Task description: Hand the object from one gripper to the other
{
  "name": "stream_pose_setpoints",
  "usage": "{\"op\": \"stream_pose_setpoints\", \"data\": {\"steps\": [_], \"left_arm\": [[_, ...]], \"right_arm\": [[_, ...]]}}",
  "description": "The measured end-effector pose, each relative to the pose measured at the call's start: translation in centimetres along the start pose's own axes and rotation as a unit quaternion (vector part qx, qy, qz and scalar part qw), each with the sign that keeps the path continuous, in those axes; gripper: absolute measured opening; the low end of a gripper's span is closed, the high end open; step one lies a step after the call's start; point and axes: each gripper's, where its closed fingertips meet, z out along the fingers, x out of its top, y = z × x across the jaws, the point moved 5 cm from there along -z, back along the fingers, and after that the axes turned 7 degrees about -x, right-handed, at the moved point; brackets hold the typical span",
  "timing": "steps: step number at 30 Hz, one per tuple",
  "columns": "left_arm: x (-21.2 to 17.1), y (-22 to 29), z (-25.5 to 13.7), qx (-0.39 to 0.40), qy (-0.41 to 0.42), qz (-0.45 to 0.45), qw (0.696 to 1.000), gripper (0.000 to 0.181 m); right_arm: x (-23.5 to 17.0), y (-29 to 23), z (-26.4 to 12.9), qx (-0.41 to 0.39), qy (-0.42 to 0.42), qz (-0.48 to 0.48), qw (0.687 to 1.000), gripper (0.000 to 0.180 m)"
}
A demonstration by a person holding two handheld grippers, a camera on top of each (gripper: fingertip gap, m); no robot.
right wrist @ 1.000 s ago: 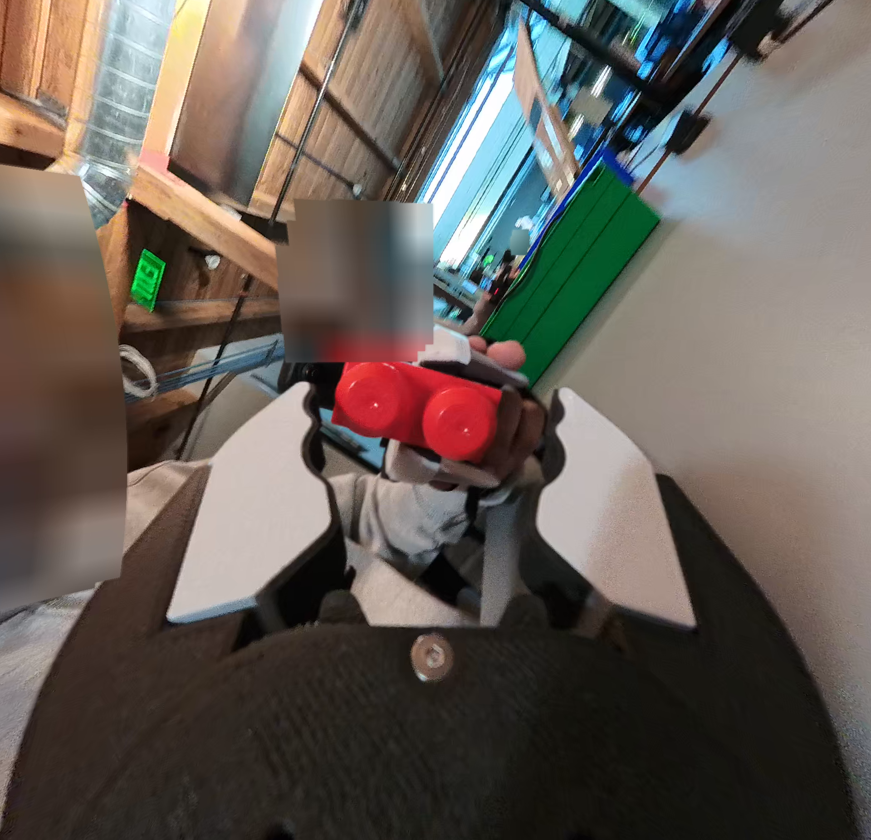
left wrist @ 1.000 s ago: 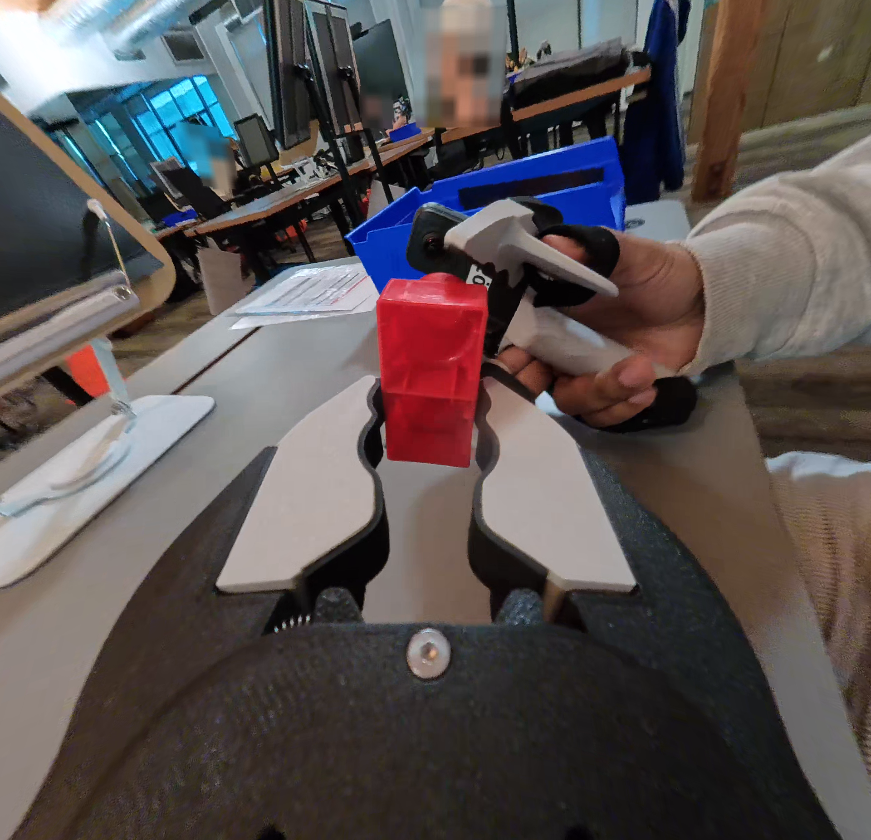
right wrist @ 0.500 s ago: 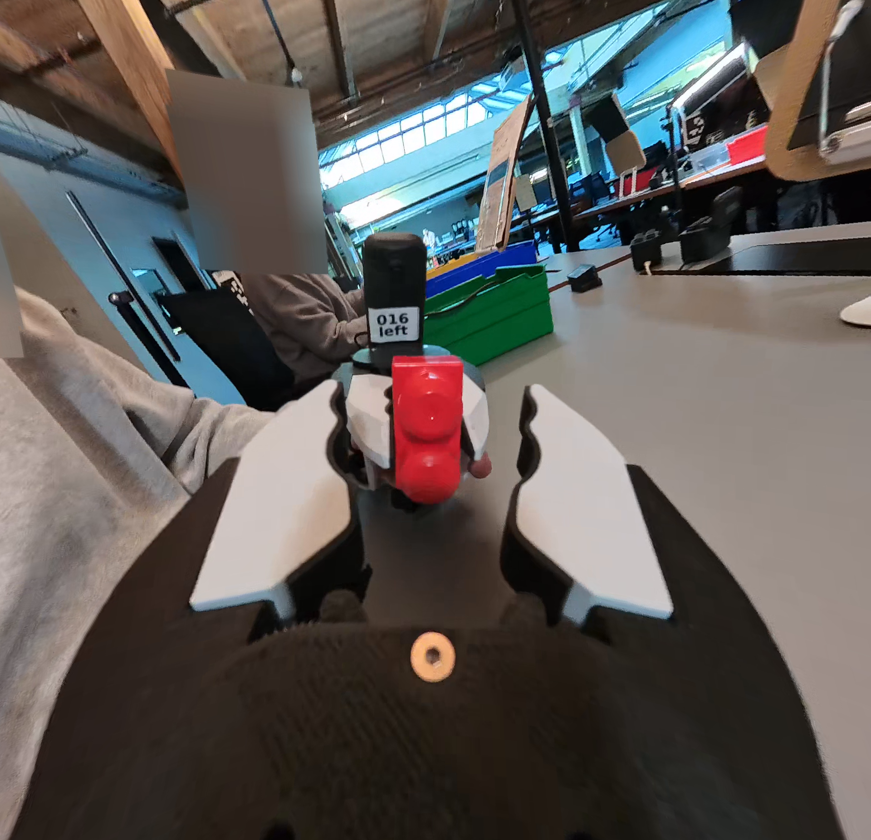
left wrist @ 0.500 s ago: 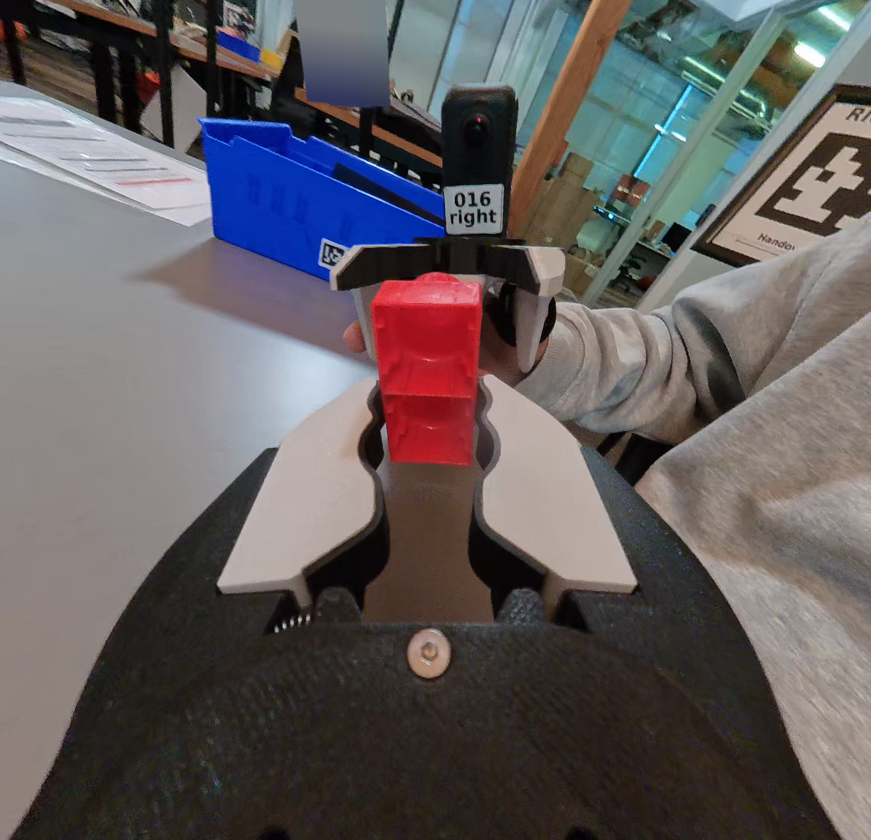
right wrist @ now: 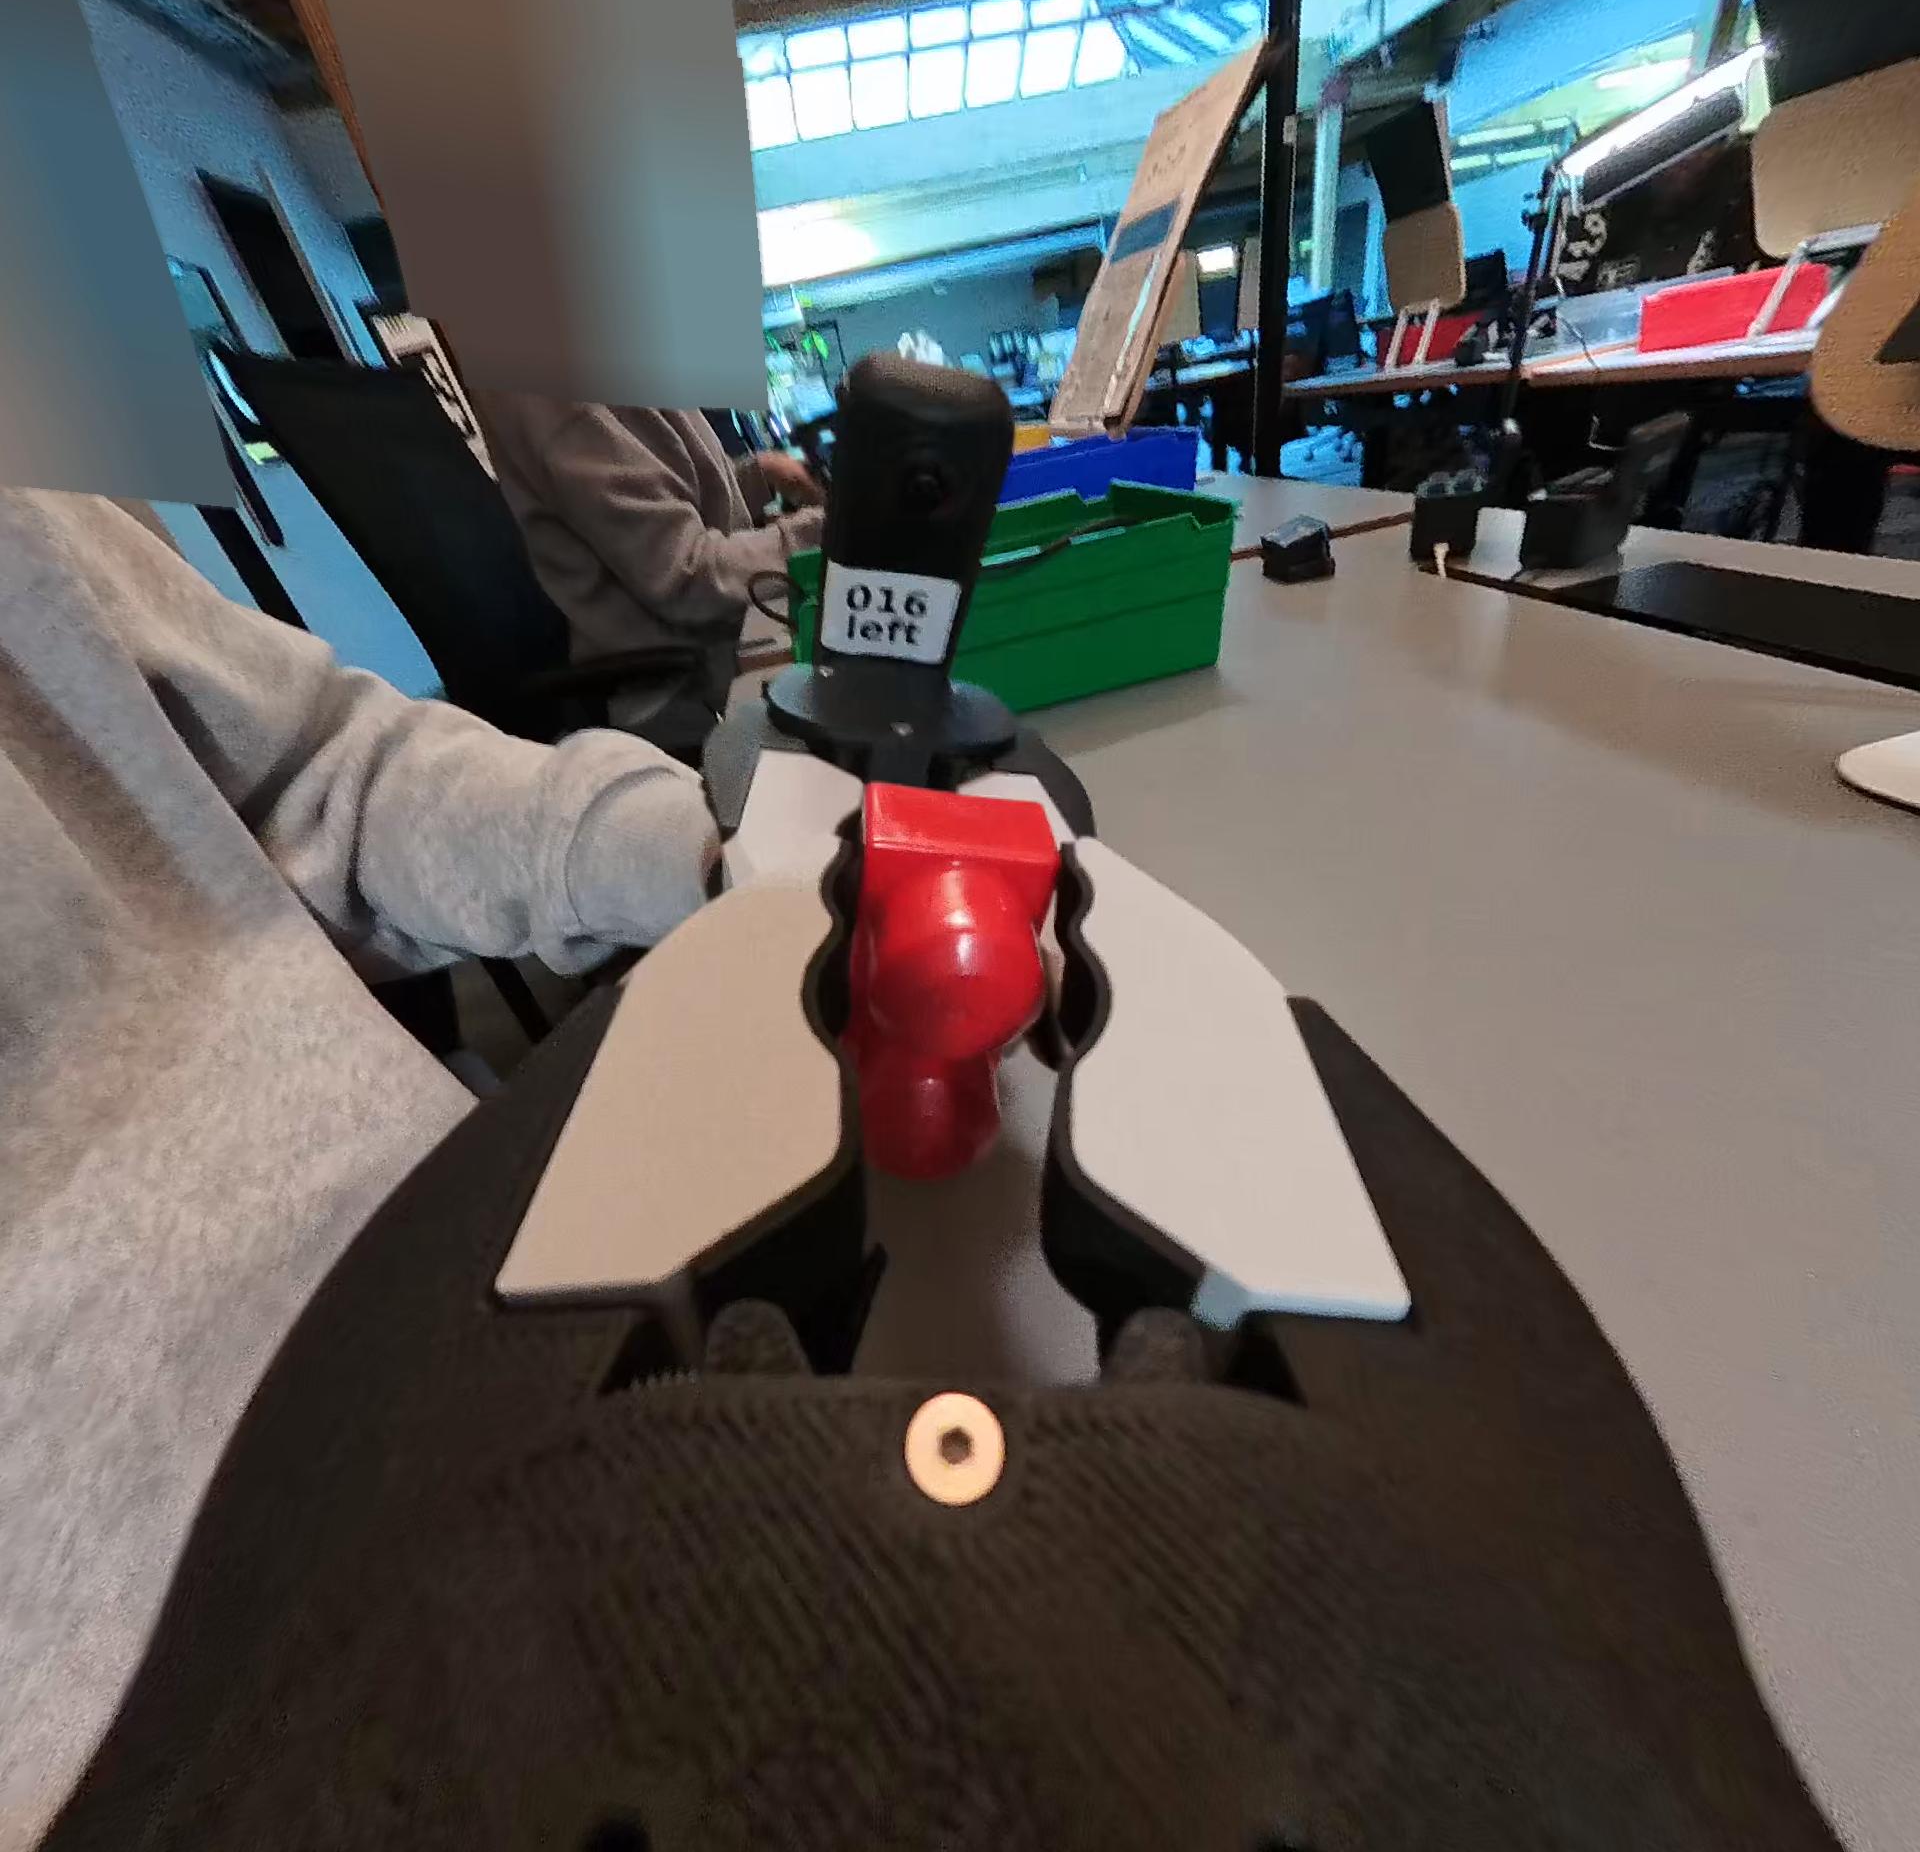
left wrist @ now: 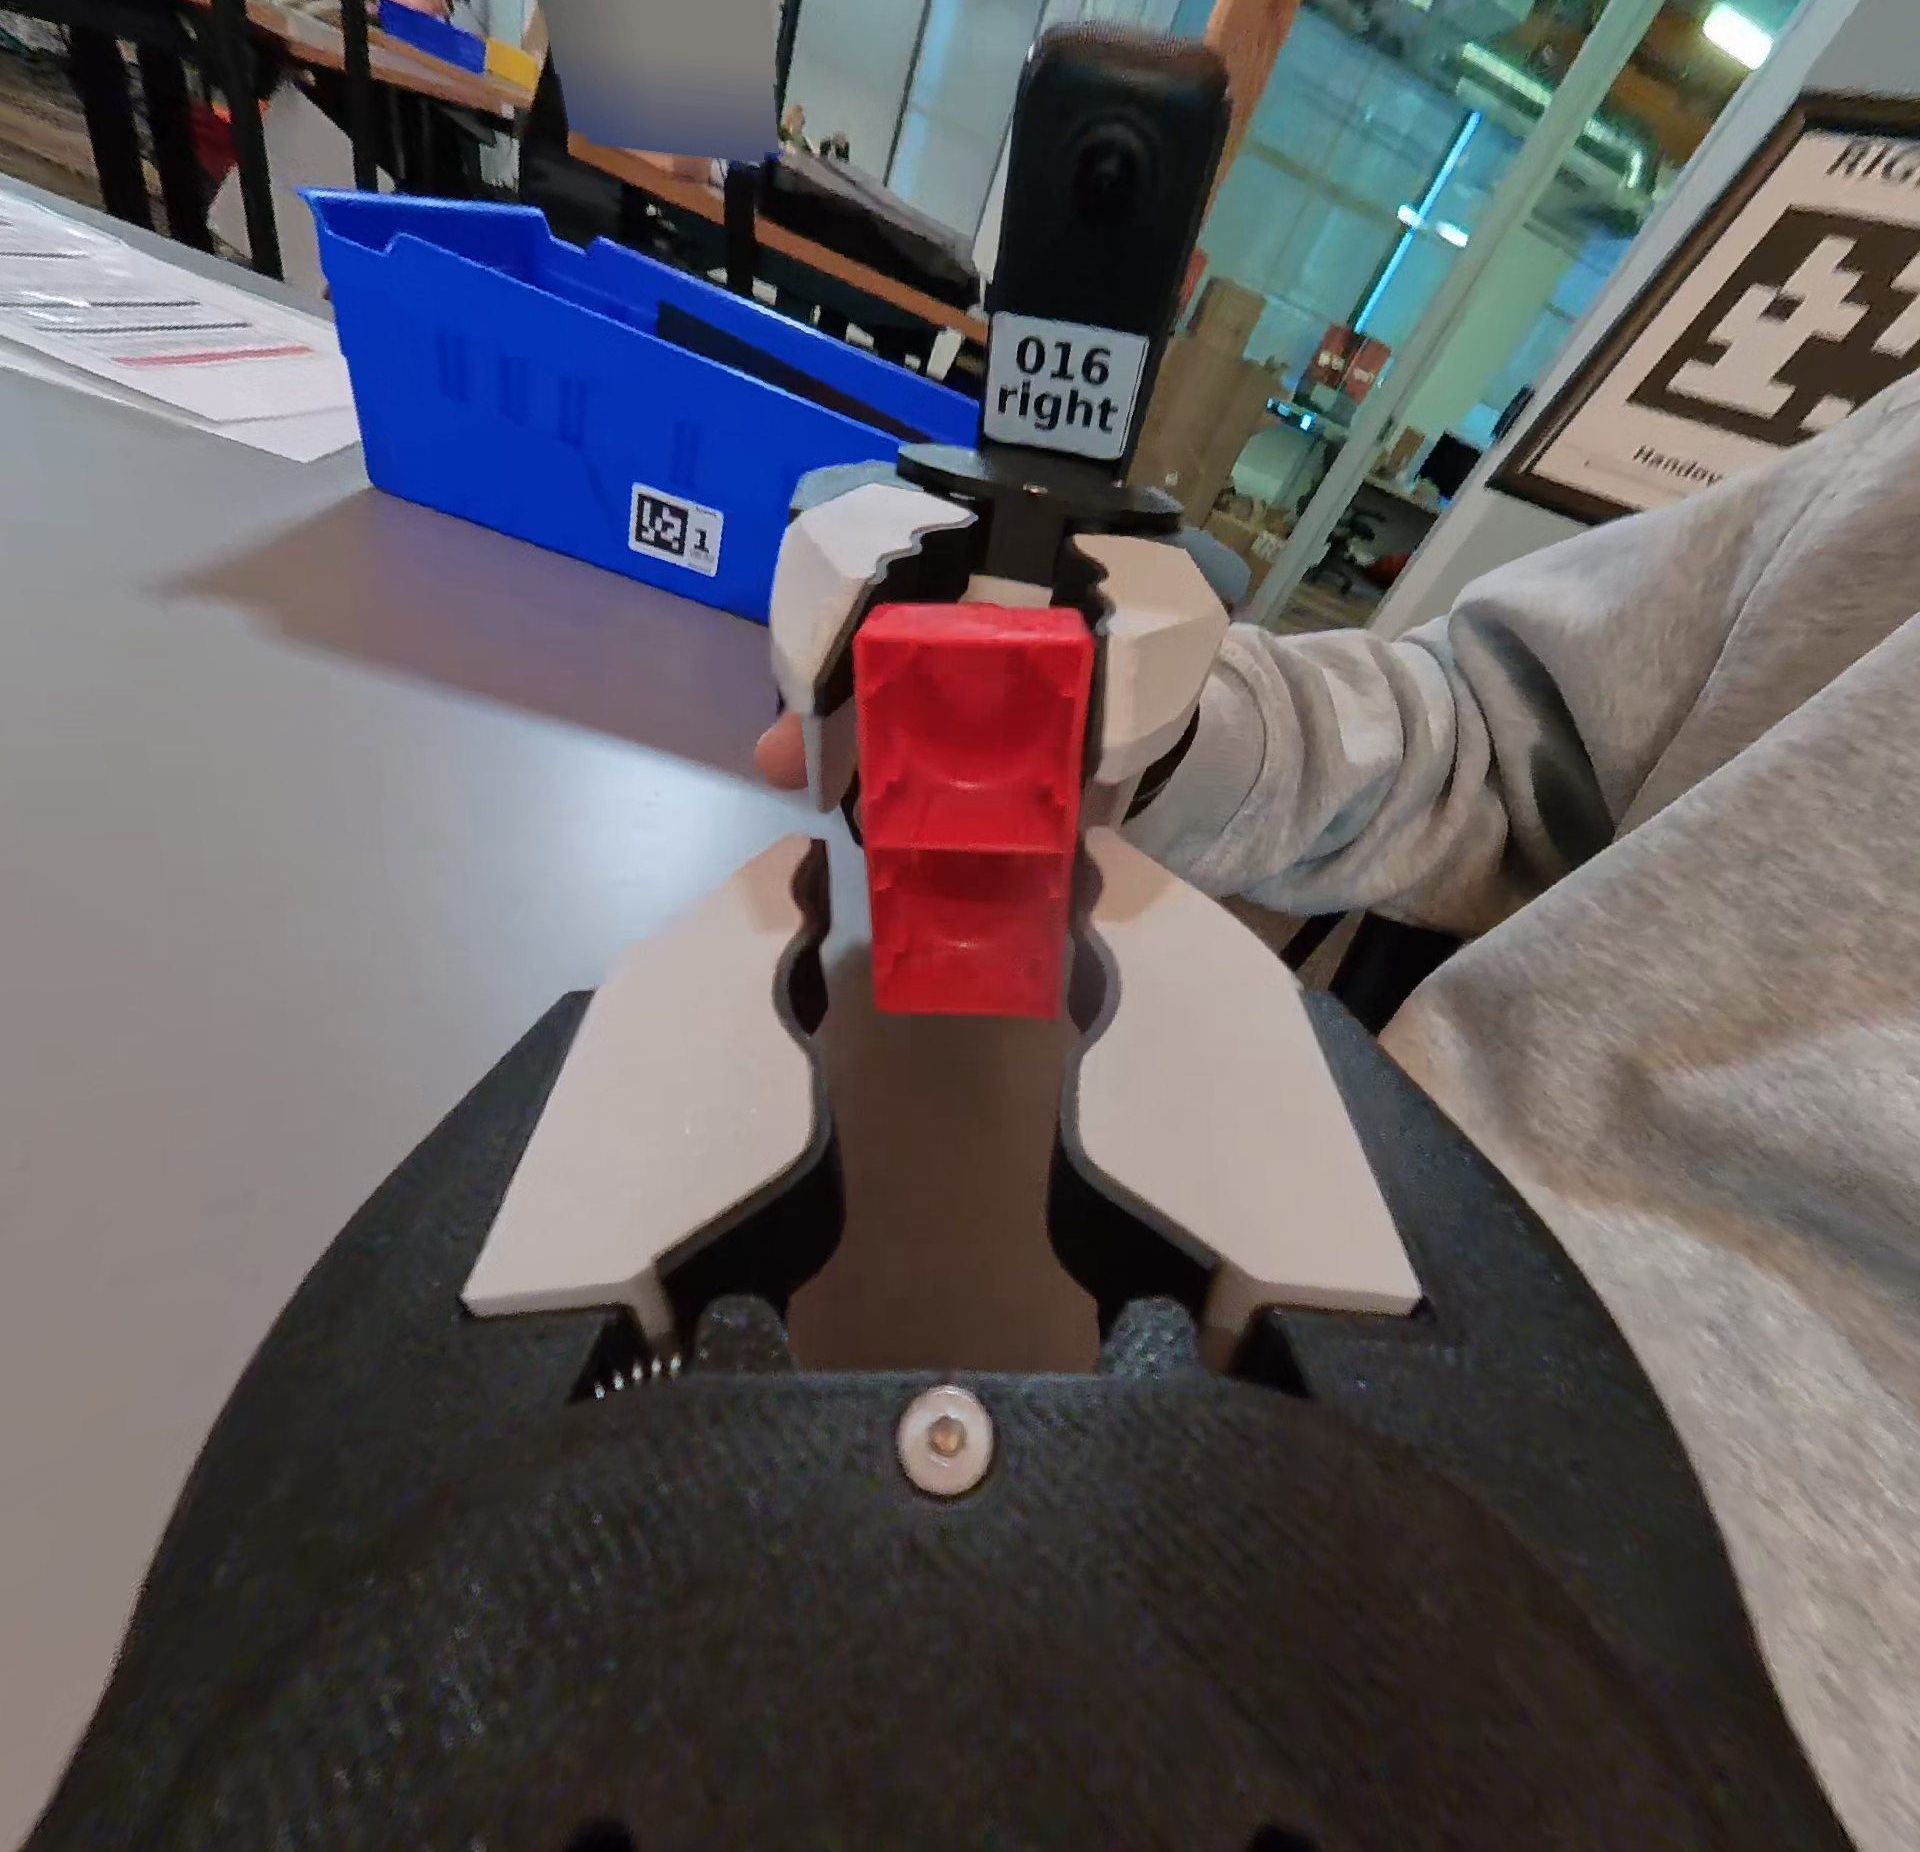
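A red two-stud brick [left wrist: 966, 815] stands upright between both grippers, above the grey table [left wrist: 312, 867]. My left gripper [left wrist: 951, 867] flanks its lower half, with thin gaps showing on both sides of the brick. The right gripper [left wrist: 971, 659] faces it and clamps the upper half. In the right wrist view my right gripper [right wrist: 951, 888] is shut on the brick [right wrist: 945, 971], whose studs point at the camera. The left gripper [right wrist: 914, 805] sits just behind the brick.
A blue bin [left wrist: 520, 368] stands on the table behind the grippers, with paper sheets [left wrist: 156, 348] to its left. A green bin [right wrist: 1091, 597] and small black devices [right wrist: 1294, 545] sit farther along the table. Grey sleeves [left wrist: 1558, 867] frame the near side.
My right gripper has moved in and closed its fingers on the red brick. My left gripper's fingers have spread slightly away from the brick.
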Motion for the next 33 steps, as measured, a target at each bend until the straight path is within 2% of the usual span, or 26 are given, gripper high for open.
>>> {"op": "stream_pose_setpoints", "data": {"steps": [3, 5, 9, 13, 16, 20, 23, 30, 33], "left_arm": [[0.0, 0.1, 0.0, -0.039, 0.026, -0.047, 0.998, 0.061], [-0.2, 0.8, 0.3, -0.111, 0.036, -0.107, 0.987, 0.063], [-0.6, 2.4, 1.2, -0.250, 0.052, -0.231, 0.939, 0.076], [-0.2, 3.9, 1.9, -0.323, 0.077, -0.268, 0.905, 0.079], [0.5, 4.7, 1.8, -0.369, 0.112, -0.284, 0.878, 0.075], [0.1, 5.3, 2.1, -0.378, 0.099, -0.275, 0.878, 0.066], [0.0, 5.7, 2.3, -0.395, 0.096, -0.271, 0.873, 0.050], [0.2, 5.7, 2.5, -0.387, 0.113, -0.262, 0.877, 0.049], [0.7, 5.2, 2.1, -0.368, 0.132, -0.250, 0.886, 0.049]], "right_arm": [[1.0, 0.1, -0.6, 0.035, 0.044, 0.053, 0.997, 0.037], [1.6, 0.0, -1.2, 0.077, 0.075, 0.095, 0.990, 0.037], [2.7, -0.7, -1.9, 0.163, 0.119, 0.156, 0.967, 0.037], [2.7, -2.2, -1.8, 0.232, 0.109, 0.174, 0.951, 0.037], [2.3, -3.2, -1.2, 0.257, 0.087, 0.175, 0.946, 0.037], [2.0, -3.7, -0.7, 0.264, 0.076, 0.174, 0.946, 0.037], [1.9, -4.2, -0.4, 0.271, 0.072, 0.173, 0.944, 0.037], [2.1, -3.7, -0.5, 0.260, 0.080, 0.188, 0.944, 0.038], [1.7, -2.8, 0.2, 0.209, 0.073, 0.199, 0.955, 0.068]]}}
